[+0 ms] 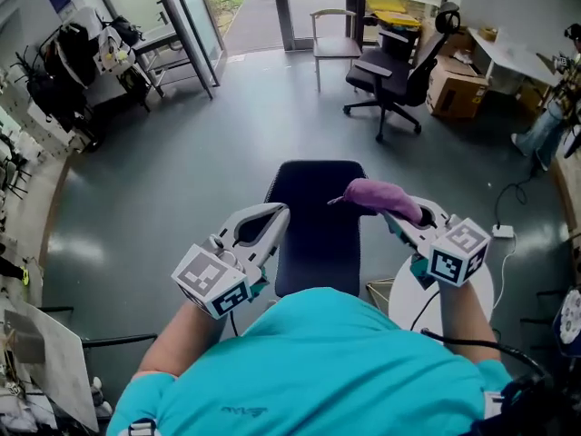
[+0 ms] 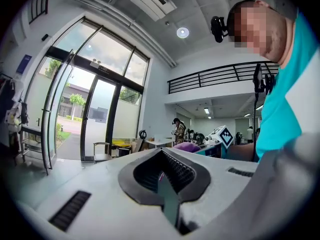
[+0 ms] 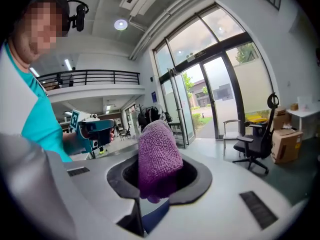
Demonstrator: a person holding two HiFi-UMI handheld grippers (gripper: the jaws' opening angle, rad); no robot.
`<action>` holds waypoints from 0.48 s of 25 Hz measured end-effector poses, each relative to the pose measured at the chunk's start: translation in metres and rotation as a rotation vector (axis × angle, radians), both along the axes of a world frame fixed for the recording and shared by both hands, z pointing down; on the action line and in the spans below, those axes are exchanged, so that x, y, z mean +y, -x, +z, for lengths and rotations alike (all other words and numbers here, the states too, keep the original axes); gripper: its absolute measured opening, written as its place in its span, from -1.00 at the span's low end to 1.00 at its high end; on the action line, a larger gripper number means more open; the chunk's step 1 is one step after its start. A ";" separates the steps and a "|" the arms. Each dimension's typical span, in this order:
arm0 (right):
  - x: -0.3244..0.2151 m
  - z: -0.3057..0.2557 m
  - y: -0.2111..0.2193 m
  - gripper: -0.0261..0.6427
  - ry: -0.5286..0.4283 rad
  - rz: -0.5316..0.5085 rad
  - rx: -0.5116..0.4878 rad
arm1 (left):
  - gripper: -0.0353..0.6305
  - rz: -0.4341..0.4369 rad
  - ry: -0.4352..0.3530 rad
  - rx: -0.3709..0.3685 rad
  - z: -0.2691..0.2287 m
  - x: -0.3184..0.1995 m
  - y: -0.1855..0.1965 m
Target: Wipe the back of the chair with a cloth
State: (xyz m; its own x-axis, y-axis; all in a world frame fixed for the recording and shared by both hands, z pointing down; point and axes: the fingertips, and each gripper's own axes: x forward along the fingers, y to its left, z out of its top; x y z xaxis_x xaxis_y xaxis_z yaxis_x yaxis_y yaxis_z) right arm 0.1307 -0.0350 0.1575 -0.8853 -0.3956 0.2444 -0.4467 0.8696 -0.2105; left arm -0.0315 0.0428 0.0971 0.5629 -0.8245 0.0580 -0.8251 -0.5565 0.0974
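The person in a teal shirt [image 1: 318, 361] stands just behind a dark navy chair [image 1: 318, 216] and looks down on the top of its back, with one gripper held out on each side of it.

The right gripper [image 1: 399, 214] has its jaws clenched on a purple cloth [image 1: 379, 196]. In the right gripper view the cloth is a thick, nubbly roll standing up out of the jaw opening, with a short end hanging below it. In the head view it lies at the upper right corner of the chair back, and its free end reaches over that edge. Whether it touches the upholstery cannot be told.

The left gripper [image 1: 275, 213] is at the left edge of the chair back, about level with the right one. Its jaws are closed tip to tip and hold nothing; the left gripper view shows only the ribbed pads in the dark opening.

On the grey floor [image 1: 209, 171] beyond stand a black office chair [image 1: 397, 73], a light armchair [image 1: 334, 36] by the glass doors [image 1: 186, 25], and a cardboard box [image 1: 454, 89] beside a white desk [image 1: 513, 57]. A round white table [image 1: 404, 300] sits just right of the navy chair, under the right forearm.
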 end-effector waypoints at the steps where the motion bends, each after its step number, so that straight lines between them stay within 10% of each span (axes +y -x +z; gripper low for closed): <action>1: -0.004 0.007 0.004 -0.66 0.012 0.020 0.007 | -0.92 0.008 0.007 -0.003 0.007 -0.004 0.006; 12: -0.051 0.046 0.059 -0.66 0.065 0.025 0.087 | -0.92 -0.030 0.058 0.031 0.059 -0.062 0.068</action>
State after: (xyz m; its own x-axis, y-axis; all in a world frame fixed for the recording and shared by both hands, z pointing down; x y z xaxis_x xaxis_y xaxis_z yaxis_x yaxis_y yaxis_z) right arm 0.0713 -0.0858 0.2039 -0.8497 -0.3978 0.3461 -0.4869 0.8438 -0.2257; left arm -0.0998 -0.0197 0.1562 0.5400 -0.8370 0.0888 -0.8376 -0.5241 0.1542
